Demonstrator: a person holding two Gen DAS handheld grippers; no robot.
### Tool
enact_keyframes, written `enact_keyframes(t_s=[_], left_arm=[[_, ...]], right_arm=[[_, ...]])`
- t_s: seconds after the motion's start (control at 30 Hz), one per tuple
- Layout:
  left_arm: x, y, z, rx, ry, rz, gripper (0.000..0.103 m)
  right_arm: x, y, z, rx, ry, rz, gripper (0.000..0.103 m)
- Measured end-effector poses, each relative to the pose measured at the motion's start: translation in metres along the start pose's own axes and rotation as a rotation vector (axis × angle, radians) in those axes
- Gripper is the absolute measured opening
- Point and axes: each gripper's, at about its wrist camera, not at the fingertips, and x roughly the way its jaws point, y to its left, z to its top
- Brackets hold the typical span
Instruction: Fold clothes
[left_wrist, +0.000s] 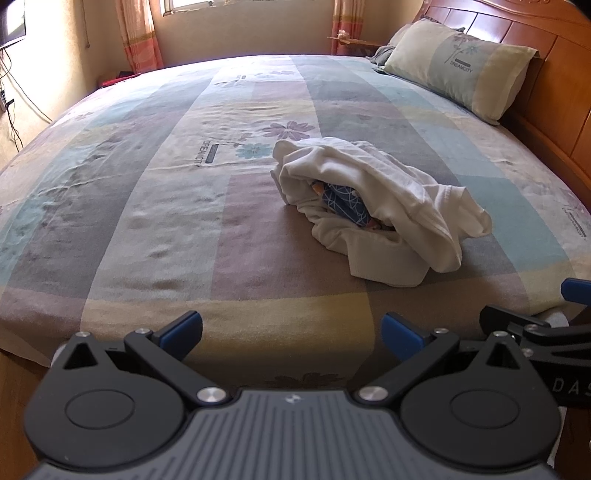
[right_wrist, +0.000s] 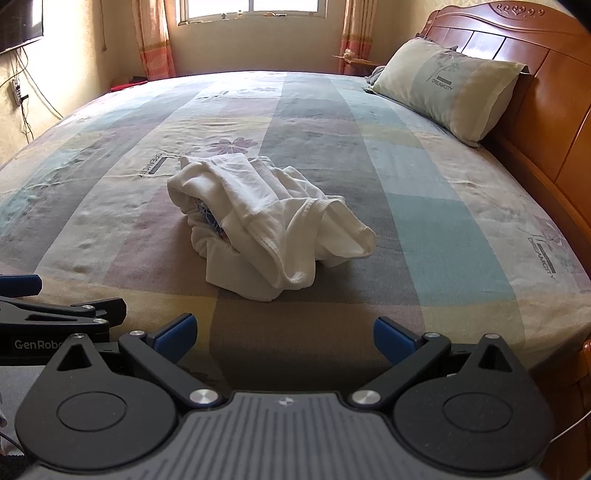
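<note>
The garment (left_wrist: 373, 206) lies crumpled near the middle of the bed (left_wrist: 147, 206), on a patchwork sheet of pastel blocks with flower prints. It is white knit cloth with a ribbed hem, bunched into a long mound whose axis runs from the far left to the near right in both views. The left wrist view shows a blue patterned fabric (left_wrist: 345, 203) tucked in the mound's open side; the right wrist view shows only a sliver of it, so whether it is a separate piece cannot be told. The left claw (left_wrist: 291, 332) is spread wide and empty over the near bed edge. The right claw (right_wrist: 284, 336) is likewise wide and empty. A pillow (right_wrist: 450, 88) rests against the wooden headboard (right_wrist: 554, 92), well apart from the garment.
</note>
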Motion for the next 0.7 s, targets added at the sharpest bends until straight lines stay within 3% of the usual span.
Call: enact_keyframes(t_s=[0.37,0.7], left_arm=[[0.019,-0.002,0.013,0.007,0.008,-0.018,0.102],[0.045,0.003,0.025,-0.015,0.034,-0.036,0.102]], right_arm=[[0.016,-0.007,0.011,0.015,0.014,0.004,0.103],[0.047,-0.011,0.025,0.007,0.039,0.065,0.103]])
